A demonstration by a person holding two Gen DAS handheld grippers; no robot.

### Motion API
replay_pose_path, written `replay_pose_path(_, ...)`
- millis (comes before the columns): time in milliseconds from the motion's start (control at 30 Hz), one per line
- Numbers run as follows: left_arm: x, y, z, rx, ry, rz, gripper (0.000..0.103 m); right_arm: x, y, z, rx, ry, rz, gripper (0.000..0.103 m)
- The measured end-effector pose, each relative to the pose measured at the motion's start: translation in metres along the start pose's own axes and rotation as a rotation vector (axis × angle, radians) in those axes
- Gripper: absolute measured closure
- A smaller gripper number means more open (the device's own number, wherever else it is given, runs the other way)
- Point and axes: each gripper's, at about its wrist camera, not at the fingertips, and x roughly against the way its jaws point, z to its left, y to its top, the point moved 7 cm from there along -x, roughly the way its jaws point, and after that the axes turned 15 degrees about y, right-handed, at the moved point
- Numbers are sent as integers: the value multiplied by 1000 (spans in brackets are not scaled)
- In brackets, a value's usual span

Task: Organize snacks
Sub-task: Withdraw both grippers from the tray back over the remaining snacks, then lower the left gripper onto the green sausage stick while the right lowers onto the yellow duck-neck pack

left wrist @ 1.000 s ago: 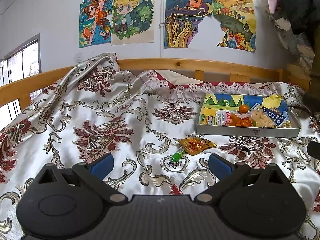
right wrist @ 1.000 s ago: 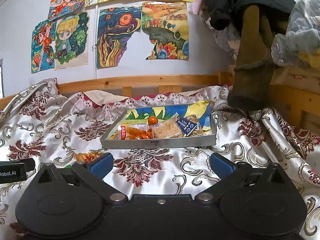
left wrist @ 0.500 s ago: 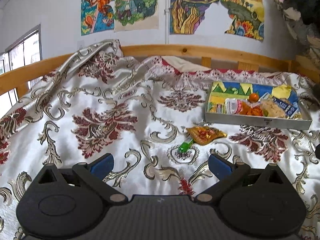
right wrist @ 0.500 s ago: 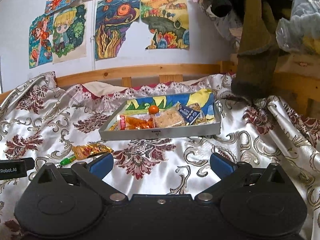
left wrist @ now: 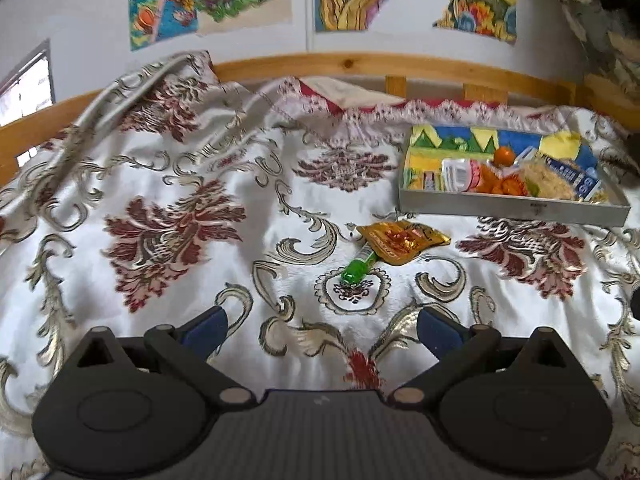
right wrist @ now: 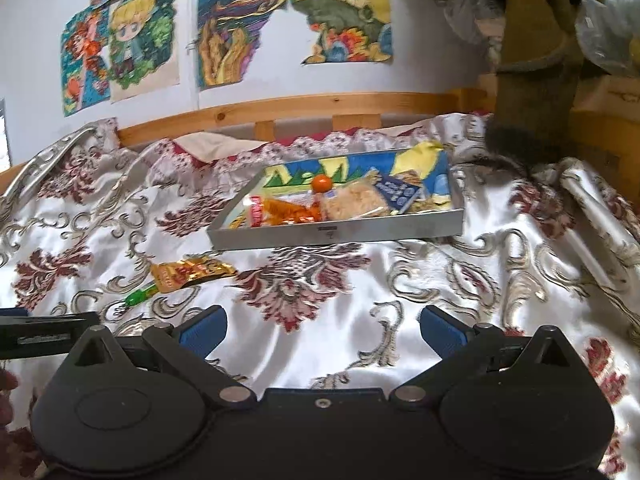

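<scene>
Snacks on the bedspread [left wrist: 180, 216], most inside the grey tray [left wrist: 512, 210].
I see an orange packet [left wrist: 402, 239] touching a green tube [left wrist: 357, 266] near the tray; my left gripper [left wrist: 322, 330] and right gripper [right wrist: 322, 330] hover with jaws released, empty.

Bedroom: wooden-railed bed [left wrist: 360, 66], wall drawings [right wrist: 120, 44]

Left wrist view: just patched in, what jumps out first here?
The grey tray at the far right of the bedspread, already packed with snacks. Nearer, two strays lie outside it: a gold snack packet with a green tube touching its near-left corner. Both grippers are open and empty.
</scene>
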Motion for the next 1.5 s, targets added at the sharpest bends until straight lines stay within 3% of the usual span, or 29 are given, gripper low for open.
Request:
replay_pose_path(267, -38, 25, -12, -76, -55, -31, 0, -33, 25, 20, 56, 101, 69, 1)
replay_pose_path(533, -69, 26, -43, -254, -137, -69, 3, -127, 70, 34, -119, 266, 255, 1)
replay_pose_path(700, -79, 22, -37, -190, -185, -38, 8, -182, 79, 48, -203, 291, 340, 1)
replay_pose_path(800, -86, 23, -29, -132, -190, -4, 18, -210, 76, 58, -241, 310, 379, 2)
replay_pose_path(933, -97, 27, -22, -60, -227, 51, 38, -237, 64, 64, -314, 296, 452, 13)
replay_pose_path(1100, -107, 30, -23, -9, -302, 81, 40, -257, 49, 61, -450, 280, 500, 29)
replay_pose_path(1200, -111, 28, -26, -1, -322, 101, 50, -263, 47, 60, -484, 265, 480, 40)
replay_pose_path(1267, -112, 27, -26, -2, -310, 107, 65, -265, 46, 59, -491, 261, 468, 60)
replay_pose_path(1367, -113, 27, -24, 22, -331, 124, 76, -261, 43, 57, -525, 268, 454, 80)
replay_pose_path(1500, -113, 27, -22, 47, -346, 141, 79, -257, 43, 54, -536, 275, 431, 90)
